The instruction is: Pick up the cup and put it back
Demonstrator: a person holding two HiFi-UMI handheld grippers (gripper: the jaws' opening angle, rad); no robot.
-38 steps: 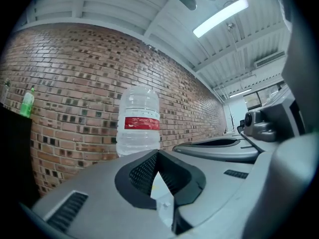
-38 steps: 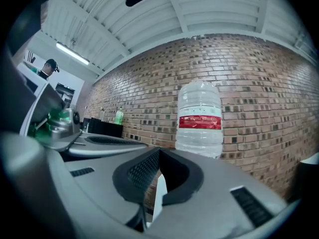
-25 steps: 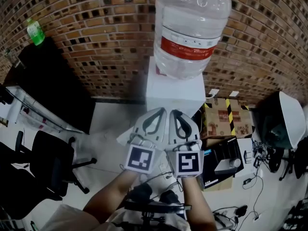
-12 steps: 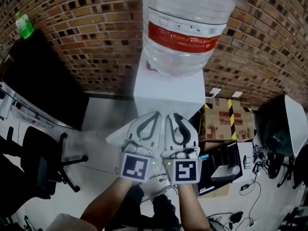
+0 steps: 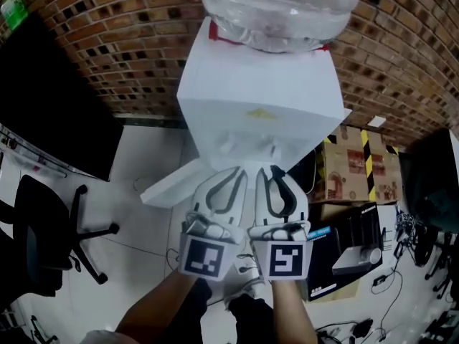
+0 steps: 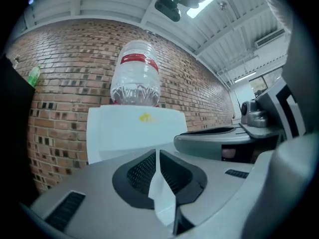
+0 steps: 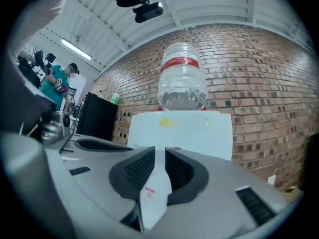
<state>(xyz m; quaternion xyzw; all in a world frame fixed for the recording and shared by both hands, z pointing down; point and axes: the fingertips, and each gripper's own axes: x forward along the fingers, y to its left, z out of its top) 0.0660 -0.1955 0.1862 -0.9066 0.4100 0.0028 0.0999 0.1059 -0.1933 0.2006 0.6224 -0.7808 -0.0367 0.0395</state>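
Ceiling strip lights (image 7: 75, 49) glowing bright in gripper views. White dispenser (image 5: 258, 84) washing out under overhead light in head view. Bottle (image 5: 280, 6) catching glare. Brick wall (image 5: 122, 41) bowing at fisheye edges; corners vignetting black. Head view smearing slightly. Nearest foreground softening out of focus.

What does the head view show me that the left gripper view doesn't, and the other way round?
Head view only: the office chair, the tape-striped cardboard box and the floor. Left gripper view only: the ceiling, and the left gripper, fingers closed together on nothing. Both: the white dispenser, its water bottle and the brick wall. Neither shows a cup.
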